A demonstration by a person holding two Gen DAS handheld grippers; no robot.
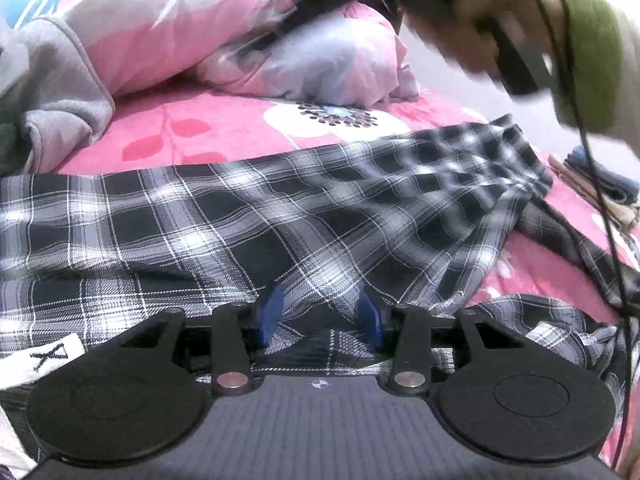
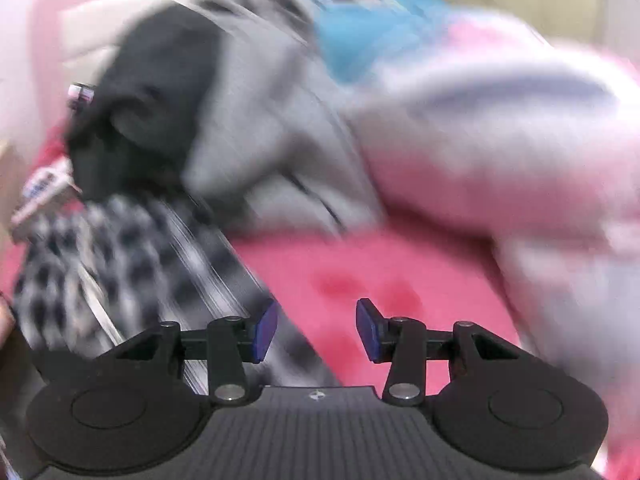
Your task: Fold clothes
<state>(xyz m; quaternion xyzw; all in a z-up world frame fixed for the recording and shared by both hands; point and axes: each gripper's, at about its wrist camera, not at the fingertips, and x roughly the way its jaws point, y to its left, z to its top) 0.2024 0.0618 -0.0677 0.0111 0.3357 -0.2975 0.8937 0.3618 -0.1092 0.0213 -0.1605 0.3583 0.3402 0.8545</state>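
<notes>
While right gripper (image 2: 317, 330) gapes empty, left gripper (image 1: 320, 314) straddles shirt (image 1: 240, 220)

Pink floral bedsheet (image 1: 224, 128), bunched pink quilt (image 1: 208, 20).

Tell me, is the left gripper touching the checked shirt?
Touching. In the left wrist view, the checked shirt bunches up between the left gripper, its cloth lying against both blue pads.
</notes>
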